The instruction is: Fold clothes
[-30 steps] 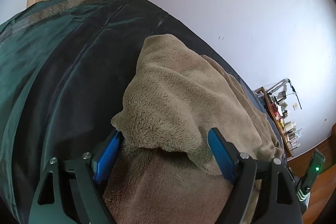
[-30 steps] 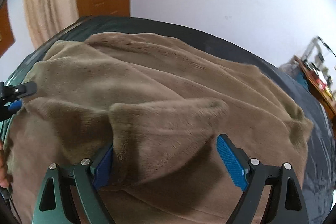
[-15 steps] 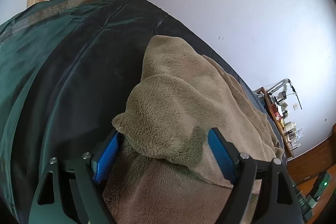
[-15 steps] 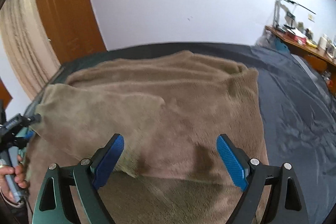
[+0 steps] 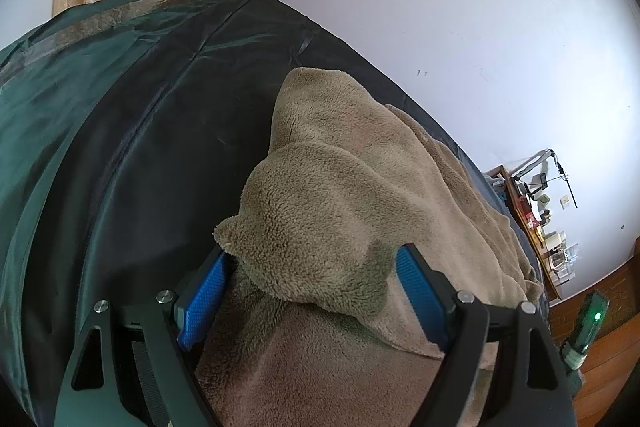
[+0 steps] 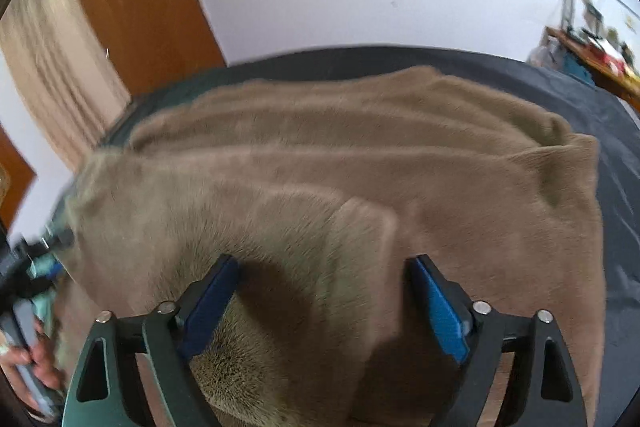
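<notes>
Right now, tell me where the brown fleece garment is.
The brown fleece garment lies spread on the dark bedcover, filling the middle of both wrist views, with a raised fold of it sitting between each tool's blue pads.

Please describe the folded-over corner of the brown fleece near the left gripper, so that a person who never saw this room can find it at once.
Start from the dark green sheet that covers the bed. On it lies the brown fleece garment. Its raised flap lies between the blue pads of the left gripper, the only part doubled over, showing a curlier, greener-looking pile than the smoother fabric below.
</notes>
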Motion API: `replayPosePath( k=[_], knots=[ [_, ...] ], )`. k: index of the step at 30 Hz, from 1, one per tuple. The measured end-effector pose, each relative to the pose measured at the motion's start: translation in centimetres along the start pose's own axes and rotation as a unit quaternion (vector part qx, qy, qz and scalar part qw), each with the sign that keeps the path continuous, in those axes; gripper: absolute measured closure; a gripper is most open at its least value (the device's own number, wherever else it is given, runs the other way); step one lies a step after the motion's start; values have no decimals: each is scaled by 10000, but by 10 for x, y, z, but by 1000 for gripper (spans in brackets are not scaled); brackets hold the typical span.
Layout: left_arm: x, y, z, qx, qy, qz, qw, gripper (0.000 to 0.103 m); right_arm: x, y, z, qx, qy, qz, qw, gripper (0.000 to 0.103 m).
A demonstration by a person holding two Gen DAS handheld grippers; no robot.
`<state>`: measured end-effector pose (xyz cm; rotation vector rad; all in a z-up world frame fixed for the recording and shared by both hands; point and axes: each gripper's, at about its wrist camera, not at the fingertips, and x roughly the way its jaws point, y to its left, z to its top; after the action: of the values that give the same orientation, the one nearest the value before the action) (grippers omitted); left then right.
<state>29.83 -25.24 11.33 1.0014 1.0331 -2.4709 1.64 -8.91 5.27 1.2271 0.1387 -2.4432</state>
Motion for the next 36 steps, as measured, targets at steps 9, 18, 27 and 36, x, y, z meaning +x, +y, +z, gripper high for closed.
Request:
replayPosePath(
  k=[9,18,27,36],
  knots=[
    [-9,-10,-2,305,-303,415,9982,17,-27,21,15,-438,-605,-153,9971,71],
    [-12,-15,-2,497,-459,619,9958,17,-88,13,45,-329,-1833,-926,9781,72],
    [-1,-21,-7,706,-273,800,9939,17,-52,-41,23,505,-931,-854,9907,72],
    [4,-18,-5,669,-234,845,9939,17,-68,-83,-3,1291,-876,-973,9829,38]
  ],
)
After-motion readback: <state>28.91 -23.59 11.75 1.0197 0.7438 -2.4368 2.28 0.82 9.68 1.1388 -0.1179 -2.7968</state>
